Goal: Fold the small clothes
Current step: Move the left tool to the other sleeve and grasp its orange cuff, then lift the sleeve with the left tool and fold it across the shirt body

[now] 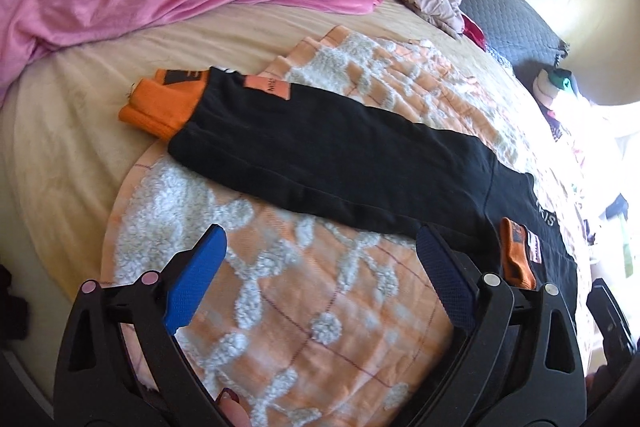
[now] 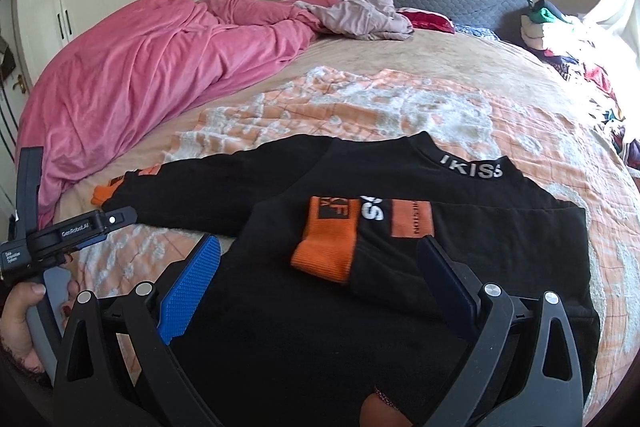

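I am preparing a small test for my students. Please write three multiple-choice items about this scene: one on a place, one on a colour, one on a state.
1. Where does the black top lie?
A. on the orange and white blanket
B. on the pink duvet
C. on the floor

2. What colour are its cuffs?
A. green
B. orange
C. white

3. How is the right gripper?
A. shut on the top
B. shut, empty
C. open

Answers: 1 A, blanket shows around the top; 2 B, both cuffs are orange; 3 C, fingers stand wide apart.

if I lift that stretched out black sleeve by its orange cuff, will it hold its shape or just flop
Probably flop: the black sleeve lies limp and flat on the orange-and-white blanket, like soft knit. The ribbed orange cuff looks thicker, so it may give a firmer pinch. It likely weighs little, though the shirt body could drag.
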Motion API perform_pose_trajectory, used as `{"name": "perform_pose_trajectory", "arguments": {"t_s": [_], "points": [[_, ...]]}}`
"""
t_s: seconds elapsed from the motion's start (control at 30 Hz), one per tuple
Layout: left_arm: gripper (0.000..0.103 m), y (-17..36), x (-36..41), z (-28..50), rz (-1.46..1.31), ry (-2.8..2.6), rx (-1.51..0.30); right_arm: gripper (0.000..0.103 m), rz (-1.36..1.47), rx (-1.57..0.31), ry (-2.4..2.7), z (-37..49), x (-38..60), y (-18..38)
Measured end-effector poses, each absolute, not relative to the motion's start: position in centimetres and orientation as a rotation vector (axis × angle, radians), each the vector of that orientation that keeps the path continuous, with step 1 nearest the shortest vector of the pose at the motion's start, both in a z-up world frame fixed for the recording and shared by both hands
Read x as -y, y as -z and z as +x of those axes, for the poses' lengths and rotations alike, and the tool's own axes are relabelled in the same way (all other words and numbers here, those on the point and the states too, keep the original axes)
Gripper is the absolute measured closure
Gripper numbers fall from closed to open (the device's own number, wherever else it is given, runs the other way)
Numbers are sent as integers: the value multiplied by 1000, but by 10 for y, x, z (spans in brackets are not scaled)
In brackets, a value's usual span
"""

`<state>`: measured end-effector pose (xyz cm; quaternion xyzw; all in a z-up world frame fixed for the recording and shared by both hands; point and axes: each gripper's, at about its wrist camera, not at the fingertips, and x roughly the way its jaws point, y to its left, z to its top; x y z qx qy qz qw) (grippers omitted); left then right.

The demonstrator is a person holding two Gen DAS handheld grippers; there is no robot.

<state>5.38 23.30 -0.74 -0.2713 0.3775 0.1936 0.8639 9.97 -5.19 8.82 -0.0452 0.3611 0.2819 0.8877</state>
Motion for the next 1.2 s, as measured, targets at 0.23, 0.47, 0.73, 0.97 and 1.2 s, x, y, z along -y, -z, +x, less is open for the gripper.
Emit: {"name": "perform_pose_trajectory", "arguments": {"t_s": [0.23,0.47,0.73,0.97,1.2], "points": [[14,19,-255,54,-624,-446,-792,5,-113,-753,-585,90,42,-84],[14,28,-273,59,-703,-475,-738,5,-102,-765,-564,94,40,-81],[14,21,-296,72,-803,-521,-660,5,-102,-769,-544,102,35,-80],[39,27,-312,81,-819,-579,-617,5,-77,-779,-520,110,38,-77],[93,32,-324,72,-886,-593,-546,5,-31,-792,-476,115,50,-69]]}}
